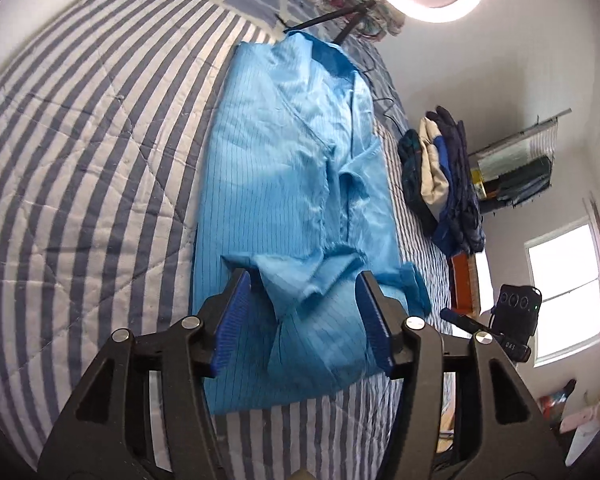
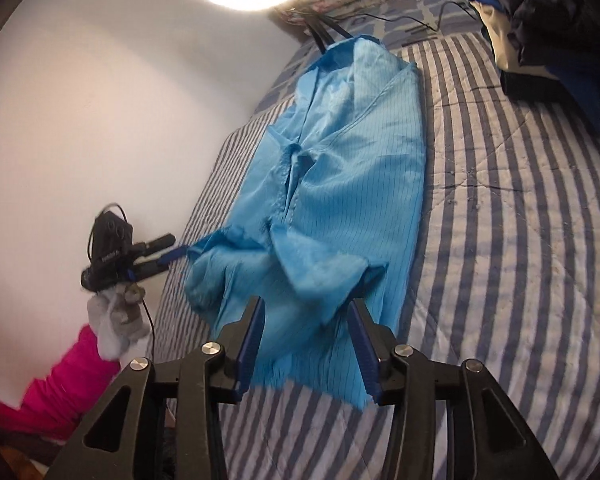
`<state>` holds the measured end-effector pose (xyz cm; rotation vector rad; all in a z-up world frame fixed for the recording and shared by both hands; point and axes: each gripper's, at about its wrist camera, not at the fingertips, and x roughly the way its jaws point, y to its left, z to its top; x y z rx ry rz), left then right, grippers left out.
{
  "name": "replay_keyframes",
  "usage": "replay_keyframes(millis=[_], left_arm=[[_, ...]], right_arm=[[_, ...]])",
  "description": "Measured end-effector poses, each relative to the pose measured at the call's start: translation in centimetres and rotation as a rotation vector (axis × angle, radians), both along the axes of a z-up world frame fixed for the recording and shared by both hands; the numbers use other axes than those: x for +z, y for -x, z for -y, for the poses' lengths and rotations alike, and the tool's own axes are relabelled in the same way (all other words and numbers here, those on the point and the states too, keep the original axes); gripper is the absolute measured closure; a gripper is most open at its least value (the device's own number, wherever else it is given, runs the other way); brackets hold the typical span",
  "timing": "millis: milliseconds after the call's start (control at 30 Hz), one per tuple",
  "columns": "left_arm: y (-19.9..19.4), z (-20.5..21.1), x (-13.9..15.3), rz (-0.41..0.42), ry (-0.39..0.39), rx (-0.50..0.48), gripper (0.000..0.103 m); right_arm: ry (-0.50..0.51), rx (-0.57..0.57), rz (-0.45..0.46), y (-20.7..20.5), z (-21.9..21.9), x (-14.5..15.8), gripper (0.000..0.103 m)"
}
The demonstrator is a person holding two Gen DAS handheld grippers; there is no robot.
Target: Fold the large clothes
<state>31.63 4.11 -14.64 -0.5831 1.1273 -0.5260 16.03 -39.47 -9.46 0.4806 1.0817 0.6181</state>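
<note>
Left wrist view: the left gripper (image 1: 302, 316) hangs with jaws released above the blue garment (image 1: 292, 168), which lies lengthwise mid-frame on the striped bed (image 1: 80, 160).

Right wrist view: the right gripper (image 2: 306, 338), jaws released, faces the crumpled near hem; the left gripper's tip seems just beside the garment's corner at frame left. Pinch both hem corners evenly, then lift together.

One blue garment (image 1: 292, 184), two grippers (image 1: 304, 312)

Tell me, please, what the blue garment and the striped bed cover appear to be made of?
The blue garment looks like thin, smooth synthetic weave, slightly shiny, with fine dark pinstripes and crisp creases. The striped bed cover looks like soft, matte quilted cotton, judging by its stitched diamond lines.
</note>
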Motion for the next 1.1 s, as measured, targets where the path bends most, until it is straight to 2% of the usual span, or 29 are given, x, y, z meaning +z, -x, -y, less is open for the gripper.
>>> replay_keyframes(millis=[67, 167, 333, 500, 667, 900, 1100], left_arm=[[1.5, 0.1, 0.6, 0.020, -0.011, -0.045, 0.047], [3.5, 0.9, 0.7, 0.024, -0.040, -0.121, 0.047], [5.7, 3.4, -0.5, 0.004, -0.131, -0.254, 0.047], [6.2, 5.4, -2.1, 0.001, -0.218, -0.320, 0.049], [3.4, 5.8, -2.6, 0.013, -0.226, -0.274, 0.052], [-1.2, 4.9, -0.8, 0.097, -0.205, -0.130, 0.052], [-3.2, 2.2, 0.4, 0.153, -0.197, 0.002, 0.052]], right_arm=[[0.024, 0.054, 0.010, 1.4, -0.6, 0.0, 0.066], [0.079, 0.136, 0.011, 2.9, -2.2, -0.8, 0.072], [0.126, 0.219, 0.014, 3.3, -4.7, -2.6, 0.073], [0.154, 0.233, 0.010, 2.4, -5.5, -3.7, 0.073], [0.134, 0.191, 0.036, -0.4, -5.5, -3.2, 0.073], [0.151, 0.139, 0.098, -5.2, -5.9, -1.5, 0.073], [0.221, -0.022, 0.133, -8.3, -3.7, -1.1, 0.067]])
